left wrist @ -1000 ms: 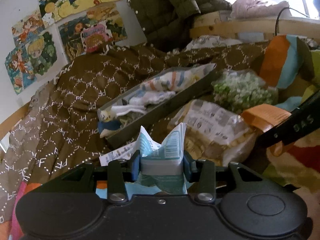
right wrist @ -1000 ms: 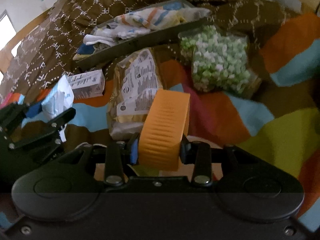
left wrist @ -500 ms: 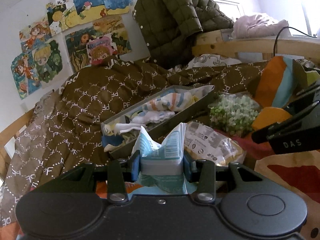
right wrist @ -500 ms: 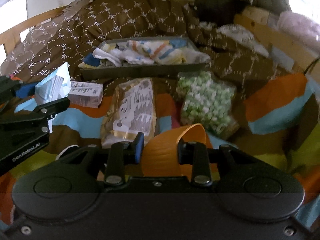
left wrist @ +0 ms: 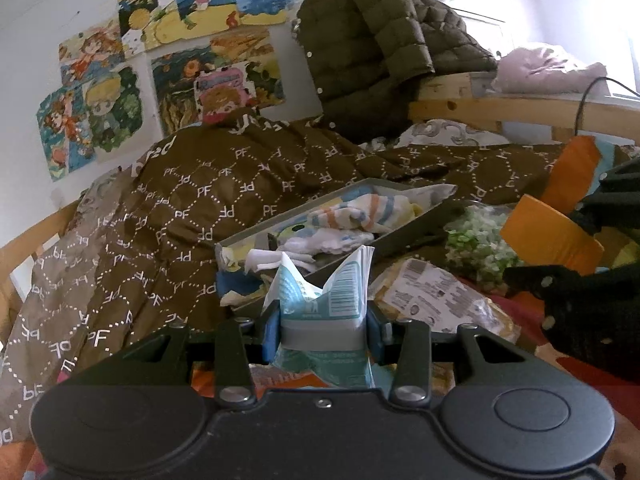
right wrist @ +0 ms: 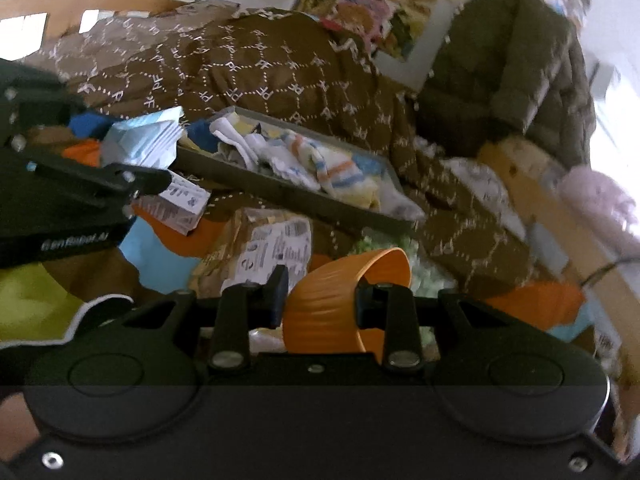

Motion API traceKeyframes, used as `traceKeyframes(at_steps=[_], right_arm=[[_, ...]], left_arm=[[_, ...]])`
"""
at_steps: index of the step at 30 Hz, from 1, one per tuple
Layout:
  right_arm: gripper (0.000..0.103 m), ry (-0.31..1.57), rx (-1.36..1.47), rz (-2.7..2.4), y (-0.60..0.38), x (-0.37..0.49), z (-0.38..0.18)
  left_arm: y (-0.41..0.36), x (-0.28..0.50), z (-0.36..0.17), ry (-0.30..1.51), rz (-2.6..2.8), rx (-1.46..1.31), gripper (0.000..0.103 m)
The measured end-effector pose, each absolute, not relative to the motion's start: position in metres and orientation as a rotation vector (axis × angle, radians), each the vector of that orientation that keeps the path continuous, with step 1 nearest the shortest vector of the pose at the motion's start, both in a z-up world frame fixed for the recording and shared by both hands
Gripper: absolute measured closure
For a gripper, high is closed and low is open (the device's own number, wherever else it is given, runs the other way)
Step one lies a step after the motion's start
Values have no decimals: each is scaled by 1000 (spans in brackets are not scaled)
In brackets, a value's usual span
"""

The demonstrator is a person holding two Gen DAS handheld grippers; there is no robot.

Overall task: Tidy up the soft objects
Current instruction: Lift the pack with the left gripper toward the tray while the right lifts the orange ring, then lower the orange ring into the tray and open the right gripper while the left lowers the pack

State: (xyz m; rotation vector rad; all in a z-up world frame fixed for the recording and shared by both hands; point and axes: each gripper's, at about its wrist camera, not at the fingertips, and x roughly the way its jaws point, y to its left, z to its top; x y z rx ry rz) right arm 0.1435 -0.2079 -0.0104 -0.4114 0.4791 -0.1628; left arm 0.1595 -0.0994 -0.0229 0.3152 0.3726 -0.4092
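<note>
left tool (left wrist: 323,326) pinching a teal tissue pack (left wrist: 320,300); right tool (right wrist: 322,298) pinching an orange band (right wrist: 340,292)
grey sock tray (left wrist: 404,236) at 12 o'clock on the bed.

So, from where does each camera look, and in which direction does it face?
Left wrist: sits on the left tool, faces across the bed to the sock tray and posters; own fingers squeeze a tissue pack.
Right wrist: sits on the right tool, tilted, faces the same tray; own fingers hold an orange band.
Shared: tray, green jacket, each other's tool.
</note>
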Motion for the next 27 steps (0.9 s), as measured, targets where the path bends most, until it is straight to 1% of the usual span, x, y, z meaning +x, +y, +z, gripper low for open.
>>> traceKeyframes(at_steps=[10, 19, 27], right_arm=[[80, 356, -762, -186, -163, 146, -31], [80, 231, -889, -221, -154, 146, -37], [79, 155, -949, -216, -152, 175, -36]], left_arm=[[-94, 172, -27, 386, -384, 289, 59], [-94, 185, -20, 355, -352, 273, 59], [-97, 227, -15, 318, -314, 252, 59]])
